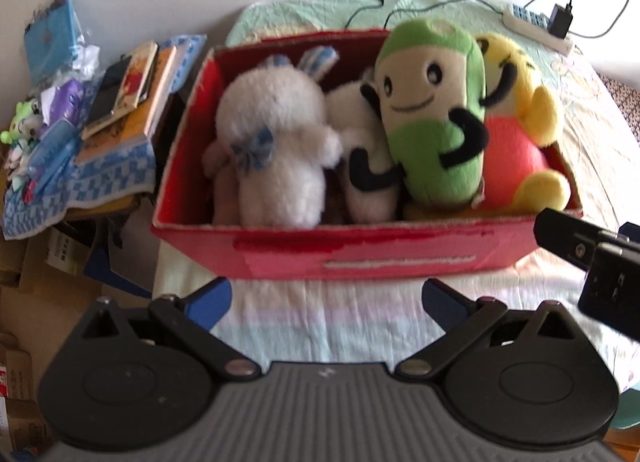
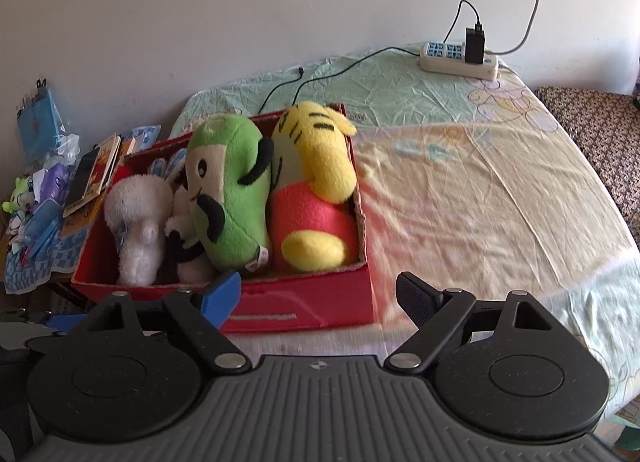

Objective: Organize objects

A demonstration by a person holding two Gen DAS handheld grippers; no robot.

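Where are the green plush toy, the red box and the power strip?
green plush toy (image 1: pixel 432 110): left wrist view, on its cream face.
red box (image 1: pixel 360 258): left wrist view, on its near outer wall.
power strip (image 2: pixel 448 58): right wrist view, on its socket face, left of the black charger.

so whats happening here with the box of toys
A person is tidying up with a handheld gripper in each hand. Four plush toys already sit in the red box on the bed: a white bunny, a black-and-white one, a green one and a yellow one. Both the left gripper and the right gripper hang open and empty just in front of the box, touching nothing.
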